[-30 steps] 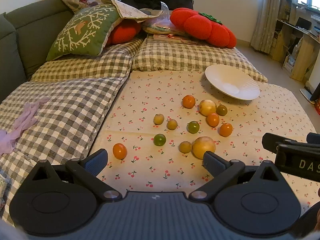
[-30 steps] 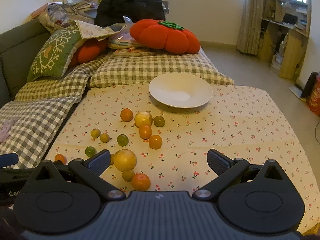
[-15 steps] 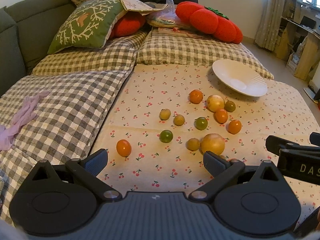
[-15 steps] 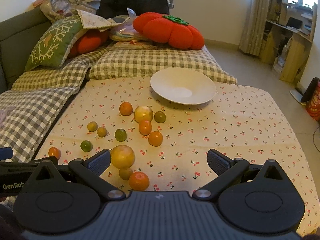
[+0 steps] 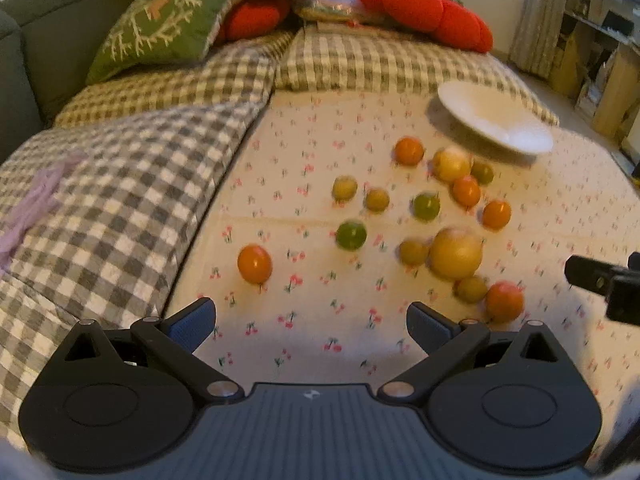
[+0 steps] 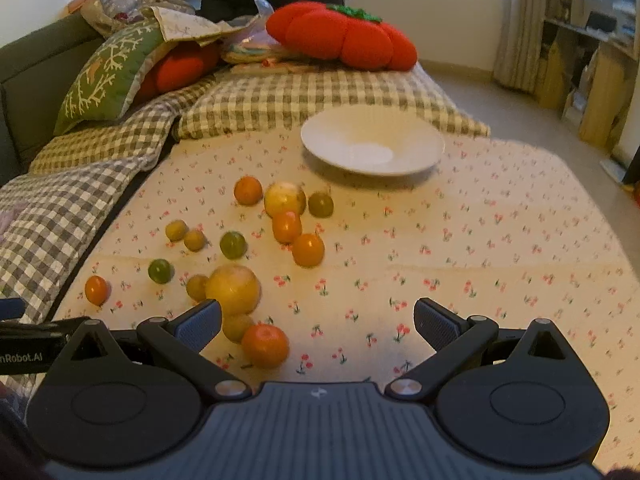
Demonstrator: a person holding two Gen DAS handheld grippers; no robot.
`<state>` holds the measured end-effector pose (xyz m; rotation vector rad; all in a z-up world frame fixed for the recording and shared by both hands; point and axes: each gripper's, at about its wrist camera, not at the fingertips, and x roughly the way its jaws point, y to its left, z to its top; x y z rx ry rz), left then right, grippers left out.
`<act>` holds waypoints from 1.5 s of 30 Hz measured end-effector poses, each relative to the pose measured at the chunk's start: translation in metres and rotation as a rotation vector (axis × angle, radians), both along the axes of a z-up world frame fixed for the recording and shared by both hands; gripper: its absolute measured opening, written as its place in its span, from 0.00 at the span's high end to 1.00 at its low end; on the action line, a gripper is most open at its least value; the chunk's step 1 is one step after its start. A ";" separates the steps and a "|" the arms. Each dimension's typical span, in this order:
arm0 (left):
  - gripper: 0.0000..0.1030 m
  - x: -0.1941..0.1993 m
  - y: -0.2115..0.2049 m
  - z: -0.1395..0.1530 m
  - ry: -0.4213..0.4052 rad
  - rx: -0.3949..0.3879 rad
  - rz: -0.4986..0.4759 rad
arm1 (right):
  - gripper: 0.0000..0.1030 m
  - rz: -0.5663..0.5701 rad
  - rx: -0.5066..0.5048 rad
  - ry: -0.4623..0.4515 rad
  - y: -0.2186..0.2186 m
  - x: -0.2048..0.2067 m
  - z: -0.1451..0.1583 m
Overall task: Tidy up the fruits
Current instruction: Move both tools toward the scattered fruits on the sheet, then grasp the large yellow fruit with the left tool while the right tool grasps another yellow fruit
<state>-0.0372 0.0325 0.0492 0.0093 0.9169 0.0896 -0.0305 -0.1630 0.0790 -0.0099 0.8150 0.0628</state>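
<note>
Several small fruits, orange, yellow and green, lie scattered on a cherry-print cloth (image 5: 304,168). A lone orange fruit (image 5: 254,264) sits at the left, just ahead of my open left gripper (image 5: 311,322). A large yellow fruit (image 5: 455,253) lies further right. An empty white plate (image 6: 372,146) stands behind the fruits, also seen as the plate (image 5: 496,118) at the right. My right gripper (image 6: 318,322) is open, with an orange fruit (image 6: 265,345) just inside its left finger and the big yellow fruit (image 6: 233,288) beyond it.
Checked cushions (image 5: 120,184) border the cloth on the left and back. A green embroidered pillow (image 6: 108,76) and a red pumpkin-shaped cushion (image 6: 340,38) lie behind. Bare floor and wooden shelving (image 6: 592,80) are to the right. The other gripper's tip (image 5: 600,280) shows at the right edge.
Both grippers have moved forward and lower toward the fruits, which now appear nearer. Both stay open. No fruit has moved.
</note>
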 end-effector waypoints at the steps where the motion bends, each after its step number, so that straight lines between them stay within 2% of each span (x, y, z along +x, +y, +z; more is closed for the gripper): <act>1: 0.04 0.001 0.001 -0.004 0.008 -0.002 0.001 | 0.03 0.009 0.000 0.011 0.000 0.000 -0.002; 6: 0.04 0.002 0.002 -0.014 0.011 -0.017 -0.032 | 0.04 0.087 0.025 0.075 0.006 0.005 -0.006; 9: 0.05 0.000 -0.002 -0.018 -0.004 -0.020 -0.072 | 0.05 0.112 0.053 0.048 0.002 0.017 -0.001; 10: 0.05 -0.001 -0.005 -0.019 -0.009 -0.023 -0.092 | 0.05 0.113 0.061 0.004 0.001 0.021 0.001; 13: 0.05 -0.001 -0.021 -0.023 -0.025 -0.032 -0.169 | 0.05 0.112 0.087 -0.043 -0.005 0.038 0.008; 17: 0.11 0.012 -0.045 -0.024 -0.030 -0.071 -0.230 | 0.07 0.114 0.104 -0.039 -0.011 0.066 0.013; 20: 0.14 0.030 -0.061 -0.026 -0.036 -0.119 -0.246 | 0.07 0.134 0.101 -0.055 -0.013 0.082 0.016; 22: 0.17 0.042 -0.070 -0.031 -0.039 -0.124 -0.245 | 0.07 0.187 0.084 -0.063 -0.010 0.092 0.016; 24: 0.25 0.055 -0.074 -0.038 -0.021 -0.153 -0.225 | 0.08 0.251 0.044 -0.073 -0.004 0.101 0.013; 27: 0.30 0.067 -0.076 -0.046 -0.015 -0.181 -0.194 | 0.13 0.327 0.006 -0.079 0.004 0.116 0.006; 32: 0.35 0.071 -0.080 -0.049 -0.056 -0.161 -0.224 | 0.23 0.427 -0.022 -0.056 0.013 0.138 -0.008; 36: 0.36 0.072 -0.082 -0.052 -0.097 -0.125 -0.288 | 0.28 0.522 -0.103 -0.057 0.023 0.151 -0.022; 39: 0.39 0.074 -0.085 -0.055 -0.090 -0.119 -0.322 | 0.35 0.573 -0.151 -0.047 0.027 0.162 -0.031; 45: 0.45 0.082 -0.091 -0.062 -0.056 -0.063 -0.349 | 0.47 0.600 -0.191 -0.017 0.032 0.173 -0.046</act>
